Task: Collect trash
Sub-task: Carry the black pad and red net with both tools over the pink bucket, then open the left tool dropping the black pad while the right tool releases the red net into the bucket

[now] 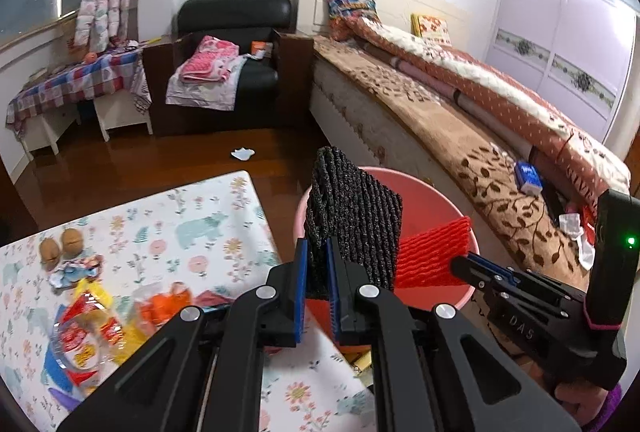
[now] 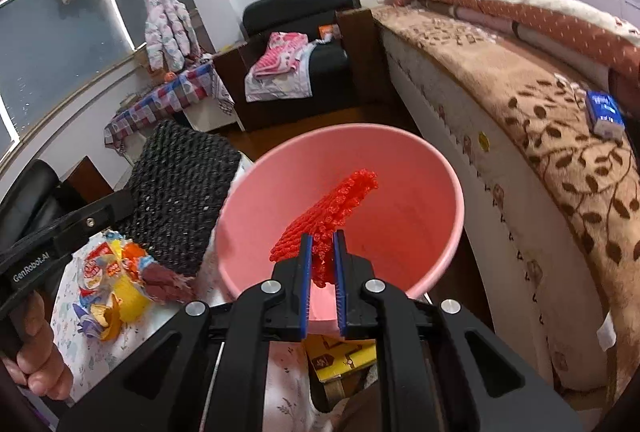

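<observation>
The left gripper (image 1: pixel 318 264) is clenching a black foam net (image 1: pixel 354 216) upright at the near rim of the pink bin (image 2: pixel 448 168), while the right gripper (image 2: pixel 322 252) is pinching a red foam net (image 2: pixel 332 212) that is hanging over the bin's open mouth. To do this step well, each net should probably be carried fully past the rim before it is let go, red one first since it is already inside the opening, and the black one needs shifting further over, because it seems to be sitting partly above the worktop (image 1: pixel 224 200) edge. More trash is waiting on the floral-clothed worktop: crumpled wrappers (image 1: pixel 92 328) and two walnuts (image 1: pixel 62 246). The room is a bedroom, with a bed (image 1: pixel 480 136) just beside the bin, a black armchair (image 1: pixel 236 32) holding folded clothes, a checked side table (image 1: pixel 76 80), and a scrap of white paper (image 1: pixel 242 153) lying on the wooden floor.
</observation>
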Available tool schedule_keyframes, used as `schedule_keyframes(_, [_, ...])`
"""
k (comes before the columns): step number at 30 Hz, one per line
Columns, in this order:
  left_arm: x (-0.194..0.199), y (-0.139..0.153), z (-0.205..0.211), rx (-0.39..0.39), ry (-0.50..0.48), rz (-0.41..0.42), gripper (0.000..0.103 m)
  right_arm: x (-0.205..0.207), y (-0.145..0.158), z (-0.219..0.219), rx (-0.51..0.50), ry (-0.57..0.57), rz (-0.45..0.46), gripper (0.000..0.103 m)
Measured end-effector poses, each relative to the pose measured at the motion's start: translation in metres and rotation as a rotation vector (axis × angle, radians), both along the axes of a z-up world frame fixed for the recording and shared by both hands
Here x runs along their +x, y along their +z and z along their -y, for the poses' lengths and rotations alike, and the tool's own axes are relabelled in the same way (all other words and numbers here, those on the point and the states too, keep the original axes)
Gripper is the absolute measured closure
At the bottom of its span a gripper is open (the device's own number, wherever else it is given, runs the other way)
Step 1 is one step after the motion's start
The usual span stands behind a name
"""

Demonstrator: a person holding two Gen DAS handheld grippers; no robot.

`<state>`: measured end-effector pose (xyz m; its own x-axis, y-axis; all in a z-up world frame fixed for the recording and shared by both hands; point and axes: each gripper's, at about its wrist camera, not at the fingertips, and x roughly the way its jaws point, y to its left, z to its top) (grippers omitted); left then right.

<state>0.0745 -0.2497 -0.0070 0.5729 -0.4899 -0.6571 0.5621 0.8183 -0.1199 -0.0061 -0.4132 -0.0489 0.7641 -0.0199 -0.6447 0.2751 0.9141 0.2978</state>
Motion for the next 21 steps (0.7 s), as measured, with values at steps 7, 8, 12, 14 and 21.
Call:
schedule_keyframes(7, [0.01,-0.017,0.021,0.035,-0.014,-0.026,0.094,0.004,-0.01,0.005,0.003,-0.012,-0.033,0.092])
schedule_keyframes(8, [0.012,-0.019,0.023,0.038,-0.013,-0.034,0.094,0.005,-0.011,0.005,0.002,-0.011,-0.035,0.092])
schedule_keyframes(12, [0.019,-0.025,0.026,0.032,-0.009,-0.065,0.093,0.005,-0.014,0.007,0.013,-0.011,-0.04,0.092])
schedule_keyframes(14, [0.019,-0.025,0.025,0.026,-0.011,-0.067,0.091,0.006,-0.015,0.007,0.021,-0.008,-0.042,0.091])
schedule_keyframes(21, [0.016,-0.015,0.016,-0.008,-0.016,-0.031,0.07,0.007,-0.015,0.008,0.025,-0.015,-0.042,0.083])
